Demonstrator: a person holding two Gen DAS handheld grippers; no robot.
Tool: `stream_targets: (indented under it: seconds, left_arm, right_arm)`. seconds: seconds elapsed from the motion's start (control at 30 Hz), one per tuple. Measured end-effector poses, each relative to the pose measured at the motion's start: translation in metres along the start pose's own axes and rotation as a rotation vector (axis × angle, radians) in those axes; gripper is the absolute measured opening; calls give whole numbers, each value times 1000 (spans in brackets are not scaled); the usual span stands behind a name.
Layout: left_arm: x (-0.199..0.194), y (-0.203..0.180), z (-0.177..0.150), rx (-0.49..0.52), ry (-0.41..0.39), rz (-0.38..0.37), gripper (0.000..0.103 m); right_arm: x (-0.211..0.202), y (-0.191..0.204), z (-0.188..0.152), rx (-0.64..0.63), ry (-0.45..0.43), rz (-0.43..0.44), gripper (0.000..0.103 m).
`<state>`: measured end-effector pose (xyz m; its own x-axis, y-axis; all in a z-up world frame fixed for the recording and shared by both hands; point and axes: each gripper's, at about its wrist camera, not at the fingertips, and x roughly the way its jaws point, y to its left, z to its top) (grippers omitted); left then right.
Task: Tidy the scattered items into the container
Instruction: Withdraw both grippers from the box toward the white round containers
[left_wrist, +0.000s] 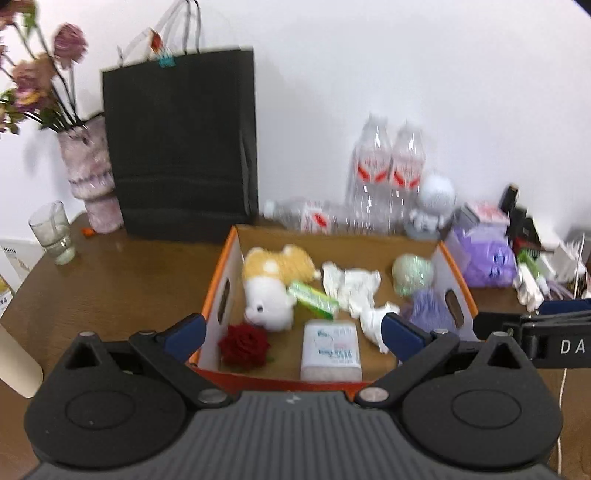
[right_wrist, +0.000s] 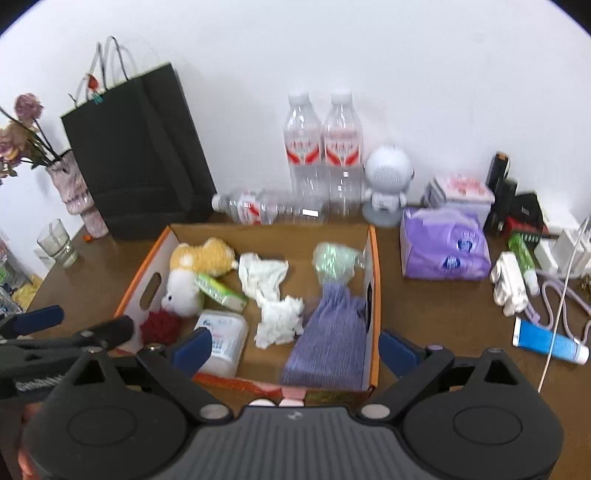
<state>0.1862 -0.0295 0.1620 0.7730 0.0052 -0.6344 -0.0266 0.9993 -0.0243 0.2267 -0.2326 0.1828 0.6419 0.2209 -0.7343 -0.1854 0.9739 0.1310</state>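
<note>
Hovering above the near edge of the cardboard box (right_wrist: 373, 295), the right tool (right_wrist: 295, 349) is seen with its blue-tipped fingers (right_wrist: 194, 347) spread wide and nothing between them; one finger lies over the box interior, the other outside its right wall. The left tool (left_wrist: 293, 330) is likewise spread and empty, held over the near left part of the box.

Inside the box, a purple knitted cloth (right_wrist: 328, 343) is laid along the right wall, with a pale green bundle (right_wrist: 334, 260) at its far end. Crumpled white tissues (right_wrist: 273, 295) are found in the middle. A white tissue pack (right_wrist: 225, 339) sits near the front, a red rose (left_wrist: 245, 345) at the near left corner, and a yellow-and-white plush toy (right_wrist: 192, 273) with a green packet (right_wrist: 219, 291) against the left wall.

Outside, on the brown surface (right_wrist: 436, 314), a blue tube (right_wrist: 550, 341) is left at the right, beside white chargers (right_wrist: 511, 282) and a purple tissue package (right_wrist: 443, 243). Bottles (right_wrist: 321, 155) and a black bag (right_wrist: 136, 155) stand at the far wall.
</note>
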Motion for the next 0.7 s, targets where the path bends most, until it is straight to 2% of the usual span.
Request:
stream_targets:
  seconds: [0.13, 0.27, 0.43, 0.57, 0.7]
  left_arm:
    - [4, 0, -19, 39, -83, 12, 103]
    - [13, -3, -41, 95, -147, -25, 103]
    - [23, -6, -65, 86, -206, -52, 103]
    - [23, -3, -80, 80, -277, -68, 103]
    - [21, 3, -95, 32, -298, -74, 103]
  right_arm:
    - [3, -4, -17, 7, -74, -11, 97]
    - [9, -9, -40, 14, -174, 4, 97]
    - [17, -10, -68, -19, -290, -2, 97]
    - [24, -13, -78, 3, -325, 24, 100]
    - [30, -16, -92, 11, -343, 20, 103]
